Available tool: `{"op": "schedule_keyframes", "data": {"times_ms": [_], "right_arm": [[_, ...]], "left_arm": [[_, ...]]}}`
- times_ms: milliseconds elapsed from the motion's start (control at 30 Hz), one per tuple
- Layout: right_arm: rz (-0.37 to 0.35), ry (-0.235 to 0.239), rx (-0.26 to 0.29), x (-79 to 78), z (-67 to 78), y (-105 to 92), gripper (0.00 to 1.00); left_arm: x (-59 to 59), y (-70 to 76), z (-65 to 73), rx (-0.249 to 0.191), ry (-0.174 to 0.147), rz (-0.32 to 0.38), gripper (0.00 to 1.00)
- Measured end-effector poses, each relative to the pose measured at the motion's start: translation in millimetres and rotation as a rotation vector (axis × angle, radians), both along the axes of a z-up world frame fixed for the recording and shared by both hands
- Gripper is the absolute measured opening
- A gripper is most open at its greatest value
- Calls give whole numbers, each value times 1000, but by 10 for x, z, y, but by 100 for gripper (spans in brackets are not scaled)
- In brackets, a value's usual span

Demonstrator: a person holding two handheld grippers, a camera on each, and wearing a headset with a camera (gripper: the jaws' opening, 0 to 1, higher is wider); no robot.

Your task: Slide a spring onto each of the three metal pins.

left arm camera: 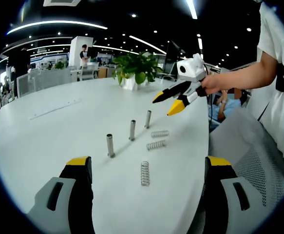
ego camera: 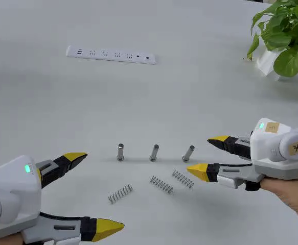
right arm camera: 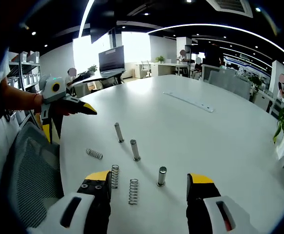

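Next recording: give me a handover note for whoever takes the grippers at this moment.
Left gripper: open, empty, held above the table's near left.
Right gripper: open, empty, tips just right of the pins.
Pins: three, upright in a row, all bare.
Springs: three, lying loose on the table just in front of the pins.
Done: nothing yet.
Left: a spring onto each of the three pins.

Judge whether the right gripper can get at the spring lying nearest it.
Probably yes. The right gripper hangs open just beside the rightmost spring, which lies bare on the table. The nearest pin stands close, but beyond the spring rather than across the approach.
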State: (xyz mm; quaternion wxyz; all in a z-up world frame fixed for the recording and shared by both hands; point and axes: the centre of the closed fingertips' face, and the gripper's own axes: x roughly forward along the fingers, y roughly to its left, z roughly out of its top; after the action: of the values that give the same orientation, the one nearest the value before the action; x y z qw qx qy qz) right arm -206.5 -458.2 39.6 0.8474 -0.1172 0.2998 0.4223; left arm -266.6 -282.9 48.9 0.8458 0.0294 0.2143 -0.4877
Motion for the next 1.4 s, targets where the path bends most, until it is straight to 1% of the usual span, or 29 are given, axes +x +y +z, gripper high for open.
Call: {"op": "schedule_keyframes", "data": {"times_ms": [33, 200, 433, 567, 633, 667, 733, 800, 833, 867, 900, 933, 967, 1000, 1033, 1067, 1100, 1133, 1200, 1233, 1333, 1400], "right_arm": [[8, -10, 5, -22, 16, 3, 63], [26, -17, 22, -116, 38, -7, 69], [58, -37, 34, -243, 66, -48, 78], [77, -52, 49, -336, 68, -83, 84], [79, -47, 44, -377, 33, -121, 85], [79, -44, 41, -396, 23, -133, 85], [72, -32, 34, -436, -1, -170, 85], [69, -35, 37, -464, -9, -208, 85], [65, -36, 41, -472, -7, -217, 85], [60, -36, 43, -487, -5, -230, 84], [58, -35, 42, -498, -9, -238, 84], [56, -36, 42, -509, -12, -245, 84], [51, -35, 47, -522, -12, -254, 84], [48, -33, 49, -535, -12, -258, 84], [48, -35, 50, -550, -18, -268, 84], [46, -34, 50, -557, -25, -278, 84], [43, -33, 48, -560, -30, -286, 84], [41, -30, 48, -572, -32, -296, 84], [36, -31, 48, -580, -34, -314, 84], [34, -31, 48, -581, -33, -317, 83], [29, -31, 49, -589, -25, -328, 83], [27, -34, 47, -589, -28, -336, 83]], "left_arm": [[-3, -7, 9, 1, -3, -1, 95], [-31, -32, 12, 12, -2, -11, 94], [-31, -7, -5, 33, 0, -8, 92], [-35, -3, -41, 70, 1, -17, 90], [-37, 4, -71, 92, 11, -19, 87], [-34, 5, -74, 96, 11, -18, 85], [-32, 20, -117, 132, 19, -19, 82], [-39, 43, -185, 173, 52, -15, 78], [-37, 32, -188, 177, 46, -21, 75], [-43, 30, -209, 193, 49, -25, 73], [-47, 44, -242, 214, 61, -22, 72], [-55, 70, -285, 241, 84, -16, 69], [-69, 89, -344, 266, 128, -3, 67], [-77, 88, -373, 270, 157, 3, 65], [-39, 53, -364, 253, 134, 0, 64], [-39, 45, -373, 256, 131, 1, 62], [-37, 44, -391, 267, 131, 1, 60], [-35, 43, -420, 290, 137, 1, 57], [-27, 26, -467, 324, 136, -3, 51], [-26, 15, -484, 333, 136, -6, 47], [-2, -28, -537, 348, 137, -3, 43], [13, -45, -574, 373, 135, -6, 40]]}}
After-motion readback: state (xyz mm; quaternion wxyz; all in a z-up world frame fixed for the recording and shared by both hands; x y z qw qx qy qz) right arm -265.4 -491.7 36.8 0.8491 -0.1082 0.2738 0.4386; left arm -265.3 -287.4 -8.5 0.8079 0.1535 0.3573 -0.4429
